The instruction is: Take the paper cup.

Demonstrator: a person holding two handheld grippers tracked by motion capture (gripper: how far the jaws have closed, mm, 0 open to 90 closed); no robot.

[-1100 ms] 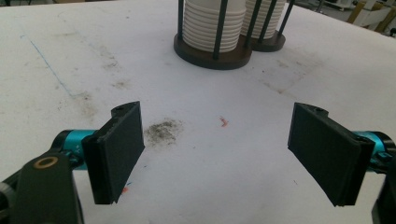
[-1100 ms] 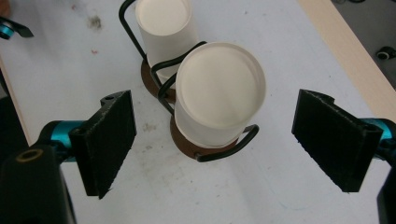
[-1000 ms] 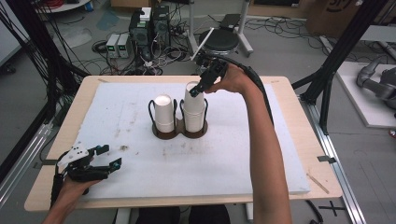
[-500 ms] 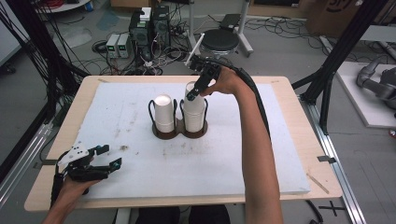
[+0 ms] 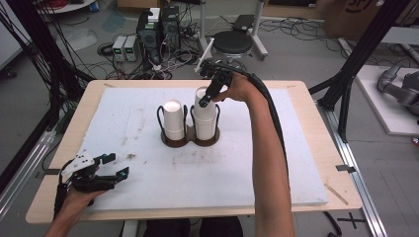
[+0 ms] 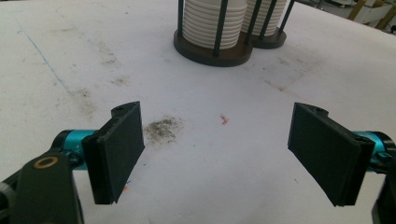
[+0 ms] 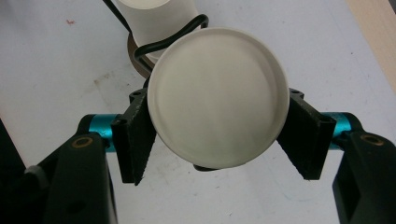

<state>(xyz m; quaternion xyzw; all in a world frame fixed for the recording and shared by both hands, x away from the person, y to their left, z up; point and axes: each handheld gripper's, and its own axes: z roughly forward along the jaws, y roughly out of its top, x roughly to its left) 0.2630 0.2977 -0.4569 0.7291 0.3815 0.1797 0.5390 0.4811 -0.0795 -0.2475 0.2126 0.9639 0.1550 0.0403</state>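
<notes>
Two stacks of upturned white paper cups stand in a dark wire holder (image 5: 190, 140) at mid-table: a left stack (image 5: 174, 118) and a right stack (image 5: 205, 121). My right gripper (image 5: 205, 101) reaches down from the far side onto the right stack. Its jaws have just been closing with the top cup (image 7: 217, 116) between them. In the right gripper view my right gripper (image 7: 217, 93) has both pads pressed on that cup's sides. My left gripper (image 5: 117, 164) rests at the near left corner, open, holding nothing. From the left gripper view, my left gripper (image 6: 217, 112) faces the holder (image 6: 212, 49).
A white foam board (image 5: 222, 168) with dirt smudges covers the wooden table (image 5: 316, 128). My right forearm crosses the board's right half from the near edge. Black frame posts stand at both sides, and cables and equipment lie on the floor beyond the far edge.
The right gripper has shifted slightly over the right stack and closed on its top cup. The left hand and gripper stay where they were.
</notes>
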